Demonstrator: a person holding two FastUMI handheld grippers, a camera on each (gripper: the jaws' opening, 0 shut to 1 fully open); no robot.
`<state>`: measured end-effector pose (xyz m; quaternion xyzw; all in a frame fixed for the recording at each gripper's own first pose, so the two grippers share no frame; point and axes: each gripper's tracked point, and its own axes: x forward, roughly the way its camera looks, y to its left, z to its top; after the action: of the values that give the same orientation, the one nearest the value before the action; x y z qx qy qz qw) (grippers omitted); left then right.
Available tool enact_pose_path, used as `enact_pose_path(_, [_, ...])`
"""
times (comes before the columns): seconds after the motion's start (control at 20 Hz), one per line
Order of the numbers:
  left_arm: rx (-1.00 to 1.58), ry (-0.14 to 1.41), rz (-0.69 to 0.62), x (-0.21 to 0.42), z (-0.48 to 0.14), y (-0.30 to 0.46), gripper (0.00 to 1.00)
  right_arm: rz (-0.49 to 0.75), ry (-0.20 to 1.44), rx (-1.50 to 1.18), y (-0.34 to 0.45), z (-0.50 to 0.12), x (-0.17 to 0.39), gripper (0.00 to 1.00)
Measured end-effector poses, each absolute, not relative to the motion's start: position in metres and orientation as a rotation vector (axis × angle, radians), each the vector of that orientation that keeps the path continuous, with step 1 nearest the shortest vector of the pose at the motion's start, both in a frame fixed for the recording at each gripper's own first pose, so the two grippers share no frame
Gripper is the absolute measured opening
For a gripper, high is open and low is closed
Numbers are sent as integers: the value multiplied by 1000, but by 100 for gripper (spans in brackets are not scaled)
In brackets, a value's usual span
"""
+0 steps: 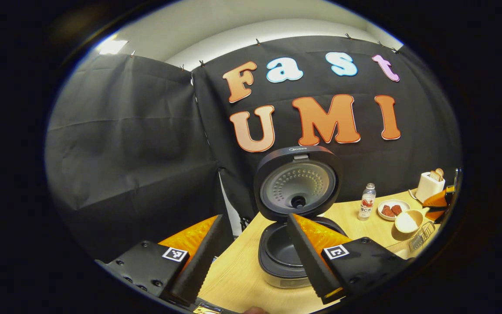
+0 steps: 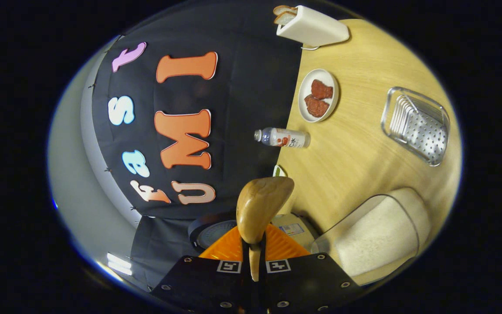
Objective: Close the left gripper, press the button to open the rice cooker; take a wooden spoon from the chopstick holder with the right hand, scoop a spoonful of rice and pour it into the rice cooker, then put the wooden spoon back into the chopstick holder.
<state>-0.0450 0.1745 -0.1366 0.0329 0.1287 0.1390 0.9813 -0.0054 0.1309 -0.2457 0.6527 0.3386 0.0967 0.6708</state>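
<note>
The rice cooker (image 1: 286, 257) stands on the wooden table with its lid (image 1: 296, 183) swung up, and the dark inner pot shows. My left gripper (image 1: 255, 261) is open just in front of it, one finger on each side of the pot, holding nothing. My right gripper (image 2: 254, 250) is shut on the handle of the wooden spoon (image 2: 259, 205). The spoon's rounded back faces the camera, so I cannot tell whether it carries rice. The right gripper view is rolled sideways. The bowl of rice (image 2: 377, 235) sits close beside the spoon, and part of the cooker (image 2: 216, 231) lies behind it.
A perforated metal chopstick holder (image 2: 416, 124) lies farther out on the table. A small bottle (image 2: 282, 138), a plate with red food (image 2: 318, 96) and a white toaster with bread (image 2: 312, 26) stand along the back wall. The table's (image 1: 233, 270) left edge is near the cooker.
</note>
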Motion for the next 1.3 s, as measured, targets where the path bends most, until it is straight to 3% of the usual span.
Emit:
enact_pose_path(0.6, [77, 271, 319, -74, -156, 199, 91, 359, 861, 1301, 274, -230, 65, 6])
enact_pose_path(0.65, [79, 276, 322, -78, -160, 200, 98, 359, 862, 1262, 282, -233, 69, 6])
enact_pose_path(0.7, [79, 283, 320, -79, -163, 199, 91, 361, 861, 1227, 287, -234, 73, 6])
enact_pose_path(0.8, [72, 296, 292, -78, -168, 193, 91, 369, 860, 1149, 299, -237, 79, 6])
enact_pose_path(0.85, [75, 295, 277, -76, -167, 187, 98, 368, 860, 1105, 304, -240, 82, 6])
enact_pose_path(0.9, [83, 291, 266, -75, -166, 184, 98, 371, 859, 1066, 308, -241, 83, 6])
enact_pose_path(0.95, [92, 288, 259, -75, -166, 183, 91, 372, 854, 1026, 312, -243, 84, 6])
enact_pose_path(1.05, [90, 288, 250, -75, -167, 181, 91, 373, 843, 953, 317, -246, 84, 6])
enact_pose_path(1.1, [86, 293, 248, -75, -169, 181, 98, 373, 836, 910, 318, -248, 83, 6])
enact_pose_path(1.15, [81, 300, 250, -78, -171, 183, 91, 377, 826, 855, 319, -250, 83, 6])
enact_pose_path(1.2, [79, 308, 254, -79, -173, 186, 91, 384, 815, 804, 322, -251, 81, 6])
enact_pose_path(1.3, [79, 323, 263, -81, -177, 193, 100, 396, 797, 730, 324, -250, 82, 6])
